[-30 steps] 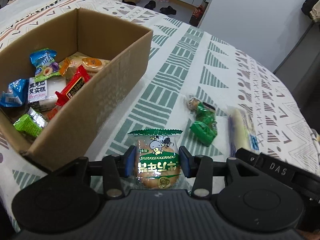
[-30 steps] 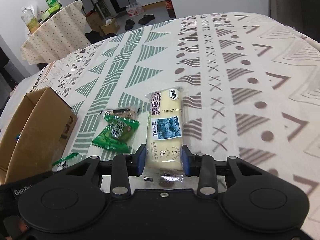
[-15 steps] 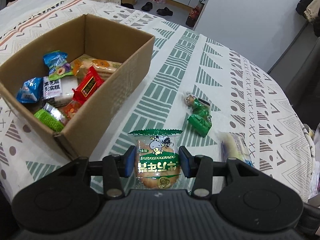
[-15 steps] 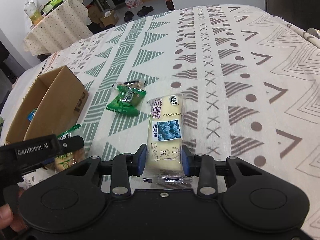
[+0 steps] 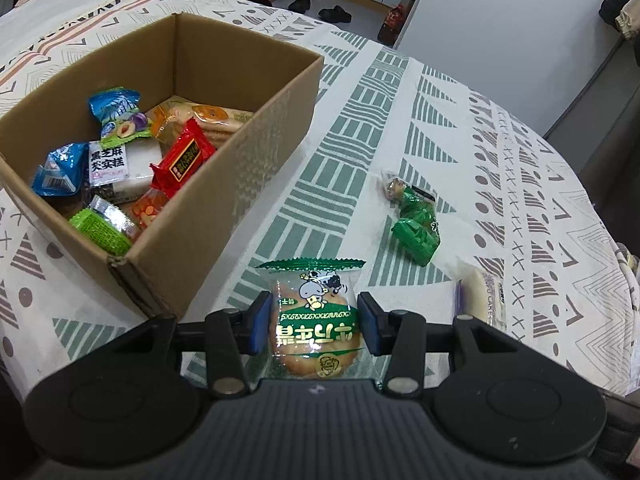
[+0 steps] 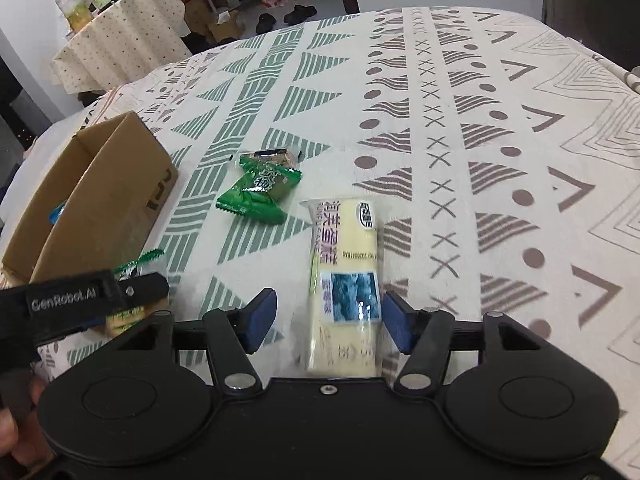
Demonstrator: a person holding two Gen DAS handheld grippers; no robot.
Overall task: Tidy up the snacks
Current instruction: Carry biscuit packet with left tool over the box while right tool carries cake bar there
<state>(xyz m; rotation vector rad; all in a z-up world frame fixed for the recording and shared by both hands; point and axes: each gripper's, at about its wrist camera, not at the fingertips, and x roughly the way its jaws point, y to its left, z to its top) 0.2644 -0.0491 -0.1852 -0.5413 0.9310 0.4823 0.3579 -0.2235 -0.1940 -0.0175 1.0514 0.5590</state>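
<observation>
My left gripper (image 5: 313,322) is shut on a clear biscuit packet (image 5: 316,320) with a green top edge, held above the tablecloth just right of the cardboard box (image 5: 224,200). The box holds several wrapped snacks. My right gripper (image 6: 328,320) stands open around a yellow blueberry cake roll (image 6: 344,264); a gap shows beside the left pad. The roll looks blurred, and I cannot tell whether it rests on the cloth. A green snack packet (image 6: 260,192) lies on the cloth between box and roll, and it also shows in the left wrist view (image 5: 416,232).
A patterned tablecloth (image 6: 480,140) covers the round table. A small clear-wrapped snack (image 5: 394,188) lies just behind the green packet. Beyond the table stand a second cloth-covered table with bottles (image 6: 120,32) and shoes on the floor (image 6: 296,12).
The right gripper's fingers have spread apart and let go of the cake roll. The left gripper has risen with the biscuit packet, bringing more of the box interior into view.
</observation>
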